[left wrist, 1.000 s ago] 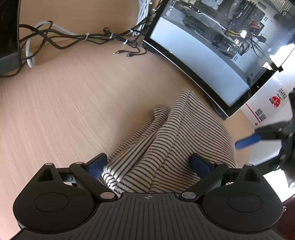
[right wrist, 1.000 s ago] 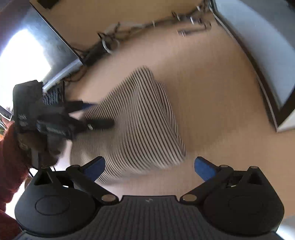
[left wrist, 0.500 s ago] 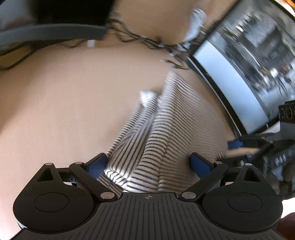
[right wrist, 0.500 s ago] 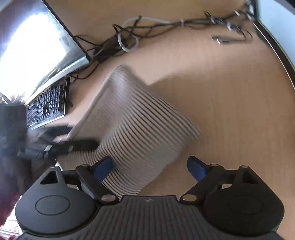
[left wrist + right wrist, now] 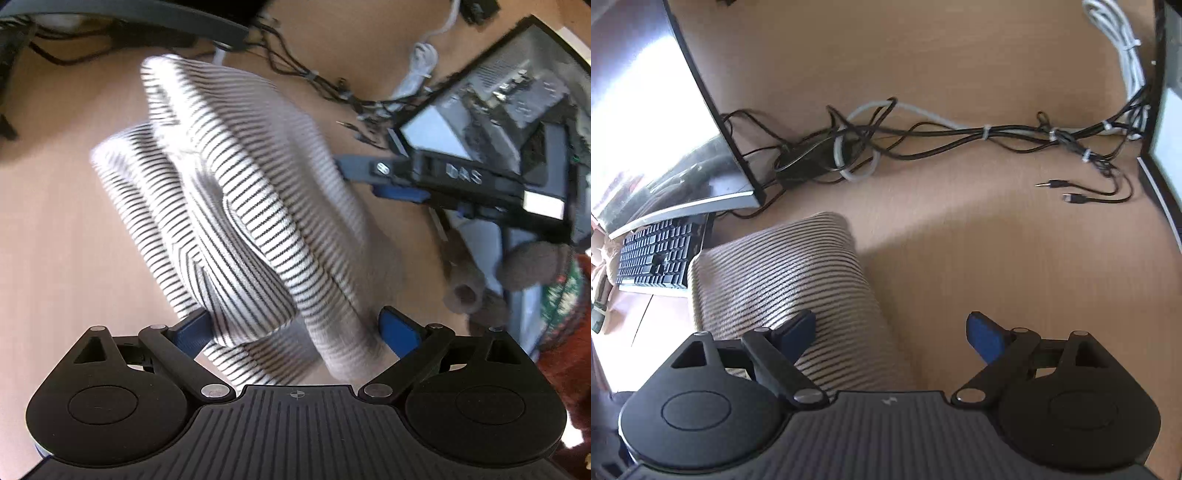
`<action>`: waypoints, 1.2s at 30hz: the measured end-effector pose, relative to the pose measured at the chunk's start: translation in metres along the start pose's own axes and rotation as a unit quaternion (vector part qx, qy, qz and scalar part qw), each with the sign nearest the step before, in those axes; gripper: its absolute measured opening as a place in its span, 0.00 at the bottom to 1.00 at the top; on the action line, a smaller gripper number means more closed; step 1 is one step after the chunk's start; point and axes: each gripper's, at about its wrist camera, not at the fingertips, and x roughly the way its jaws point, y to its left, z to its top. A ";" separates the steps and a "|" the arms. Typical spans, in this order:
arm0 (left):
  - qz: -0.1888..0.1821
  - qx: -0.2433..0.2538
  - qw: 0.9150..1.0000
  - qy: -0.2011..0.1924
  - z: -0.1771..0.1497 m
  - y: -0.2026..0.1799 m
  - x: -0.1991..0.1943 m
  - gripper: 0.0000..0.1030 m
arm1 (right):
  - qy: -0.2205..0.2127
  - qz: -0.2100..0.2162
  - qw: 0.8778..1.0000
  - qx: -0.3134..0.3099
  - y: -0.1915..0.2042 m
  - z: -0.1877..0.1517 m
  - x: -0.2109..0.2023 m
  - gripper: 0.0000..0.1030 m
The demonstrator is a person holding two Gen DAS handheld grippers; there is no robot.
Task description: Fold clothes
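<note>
A black-and-white striped garment lies bunched in folds on the wooden desk. My left gripper is open, its blue fingers on either side of the garment's near end. My right gripper shows in the left wrist view at the garment's right edge. In the right wrist view the right gripper is open; its left finger lies over the garment, its right finger over bare desk.
A tangle of cables runs along the back of the desk. A curved monitor and a keyboard stand at the left. A glass-sided computer case stands at the right.
The garment has been turned and pushed toward the left, away from the computer case. The right gripper has come in against its right side. Both stay open.
</note>
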 end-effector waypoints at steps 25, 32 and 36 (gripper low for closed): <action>0.141 -0.005 0.986 -0.093 0.044 0.026 -0.028 0.84 | -0.049 -0.034 0.972 -0.226 0.088 -0.080 0.005 1.00; 0.132 -0.004 0.986 -0.101 0.034 0.030 -0.029 0.85 | 0.013 -0.004 0.986 -0.166 0.069 -0.067 0.001 1.00; 0.140 -0.014 0.980 -0.138 0.027 0.030 -0.055 0.85 | -0.018 -0.011 0.984 -0.175 0.069 -0.066 -0.028 1.00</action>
